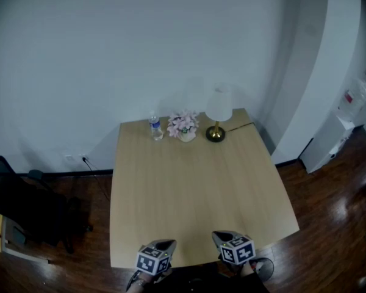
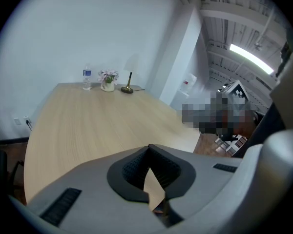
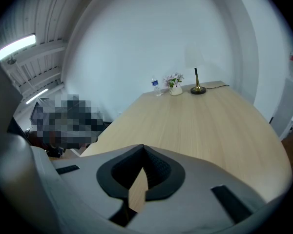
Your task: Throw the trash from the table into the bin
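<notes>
Left hand-held gripper (image 1: 166, 245) and right hand-held gripper (image 1: 222, 237) both shut, empty, at surface (image 1: 195, 188) near edge. Far water bottle (image 1: 155, 127): probably light, slick, crushable; grab mid-body.

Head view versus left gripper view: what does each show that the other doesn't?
Head view only: the left gripper and right gripper from above, marker cubes showing, at the table's near edge. Left gripper view only: a lit ceiling strip light, and that gripper's jaws shut on nothing. Both: the table, with water bottle, flowers and lamp at its far edge.
</notes>
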